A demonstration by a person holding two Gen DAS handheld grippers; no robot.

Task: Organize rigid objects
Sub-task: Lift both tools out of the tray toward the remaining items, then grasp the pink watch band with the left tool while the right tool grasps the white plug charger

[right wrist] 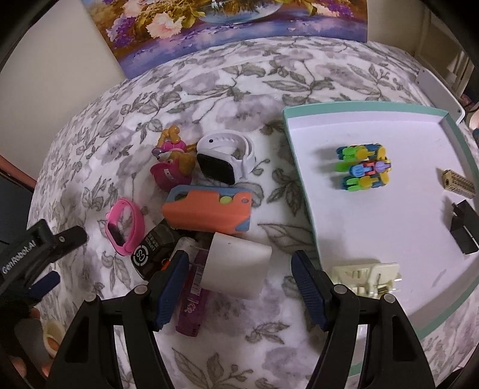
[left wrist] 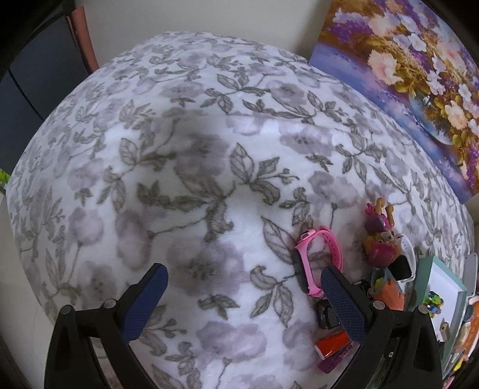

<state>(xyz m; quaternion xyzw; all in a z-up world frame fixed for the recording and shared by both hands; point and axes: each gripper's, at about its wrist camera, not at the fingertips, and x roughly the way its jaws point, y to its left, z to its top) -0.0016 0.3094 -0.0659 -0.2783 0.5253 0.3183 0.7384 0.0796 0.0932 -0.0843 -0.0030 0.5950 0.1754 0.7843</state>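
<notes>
A white tray with a teal rim (right wrist: pixel 302 155) lies at the right and holds a multicoloured block toy (right wrist: pixel 363 166), a tan piece (right wrist: pixel 458 182), a black adapter (right wrist: pixel 462 226) and a cream clip (right wrist: pixel 366 276). Left of it lie a white block (right wrist: pixel 236 264), an orange-and-blue toy (right wrist: pixel 208 211), a white smartwatch (right wrist: pixel 223 161), a pink dog figure (right wrist: pixel 172 163), a pink wristband (right wrist: pixel 124 226), a black round-labelled item (right wrist: pixel 149 251) and a purple tube (right wrist: pixel 193 299). My right gripper (right wrist: pixel 239 293) stands open around the white block. My left gripper (left wrist: pixel 245 302) is open over bare blanket, with the pink wristband (left wrist: pixel 310 260) near its right finger.
Everything rests on a floral grey-and-white blanket (left wrist: pixel 179 149). A flower painting (right wrist: pixel 227 24) leans on the wall behind. A white board (right wrist: pixel 440 89) lies past the tray. An orange box (left wrist: pixel 332 344) sits by the left gripper's right finger. A roll of tape (right wrist: pixel 54 336) lies bottom left.
</notes>
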